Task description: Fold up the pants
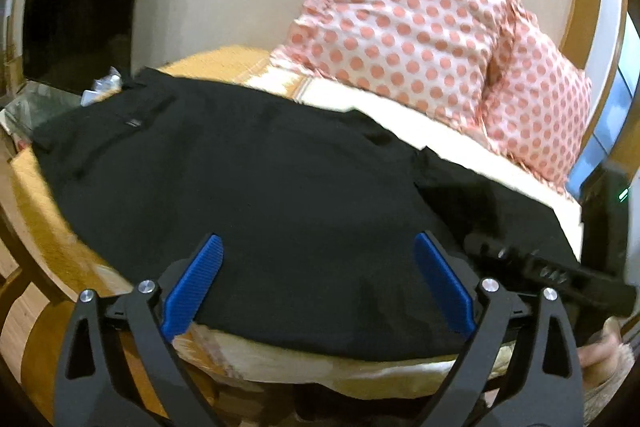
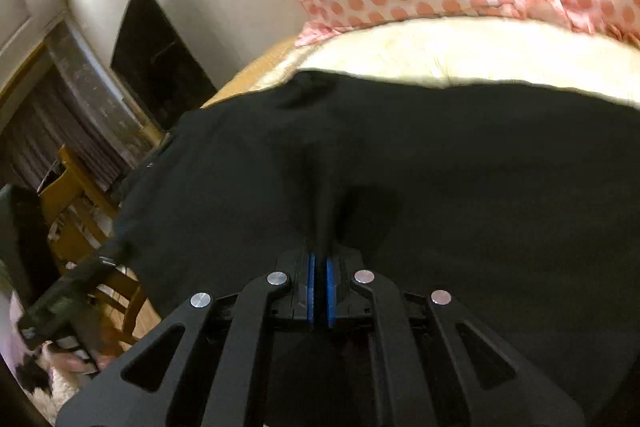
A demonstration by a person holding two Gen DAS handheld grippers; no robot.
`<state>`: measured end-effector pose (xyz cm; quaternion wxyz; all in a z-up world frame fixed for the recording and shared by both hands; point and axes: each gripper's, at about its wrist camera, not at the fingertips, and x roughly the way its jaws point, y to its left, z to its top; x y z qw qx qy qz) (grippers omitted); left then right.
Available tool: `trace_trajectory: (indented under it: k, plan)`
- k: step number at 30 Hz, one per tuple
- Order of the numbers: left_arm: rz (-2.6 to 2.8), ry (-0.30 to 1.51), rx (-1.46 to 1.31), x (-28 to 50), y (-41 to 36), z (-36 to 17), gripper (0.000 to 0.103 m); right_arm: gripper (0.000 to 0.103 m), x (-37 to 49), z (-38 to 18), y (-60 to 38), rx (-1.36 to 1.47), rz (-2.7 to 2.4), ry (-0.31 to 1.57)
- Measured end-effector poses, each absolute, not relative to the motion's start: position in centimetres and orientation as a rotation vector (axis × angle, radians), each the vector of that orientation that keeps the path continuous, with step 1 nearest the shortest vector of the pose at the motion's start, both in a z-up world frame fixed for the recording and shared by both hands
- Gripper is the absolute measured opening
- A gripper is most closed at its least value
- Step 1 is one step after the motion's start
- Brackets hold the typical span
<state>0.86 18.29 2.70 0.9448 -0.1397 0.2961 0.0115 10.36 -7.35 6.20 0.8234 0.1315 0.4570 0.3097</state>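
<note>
You are pinching a ridge of the pants [image 2: 440, 167] in your right gripper [image 2: 320, 291], seemingly mid-fold, while your left gripper [image 1: 318, 283] is hovering wide open, so keep the cloth taut.

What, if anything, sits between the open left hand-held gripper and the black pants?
Nothing visible. The left hand-held gripper is open directly over the black pants, with only cloth between its blue pads. The right hand-held gripper already pinches a fold.

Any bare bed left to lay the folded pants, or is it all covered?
Free: the cream strip of bed between the black pants and the polka-dot pillows. Crowded: the pants fill the middle, right gripper pinching them, left gripper open above their near edge.
</note>
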Motion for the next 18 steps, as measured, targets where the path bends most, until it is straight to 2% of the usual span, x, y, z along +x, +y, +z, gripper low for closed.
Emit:
trace_trajectory:
  k: [6, 13, 18]
  plan:
    - [0.126, 0.529, -0.309, -0.4, 21.5, 4.0, 0.097, 0.004, 9.3, 9.1, -5.4, 0.098, 0.638, 0.830]
    - [0.175, 0.517, -0.372, -1.1, 24.1, 4.0, 0.096, 0.004, 7.8, 9.5, -4.2, 0.076, 0.640, 0.795]
    - [0.215, 0.502, -0.380, -1.7, 25.2, 4.1, 0.097, 0.007, 5.7, 8.5, -1.1, -0.107, 0.701, 0.806]
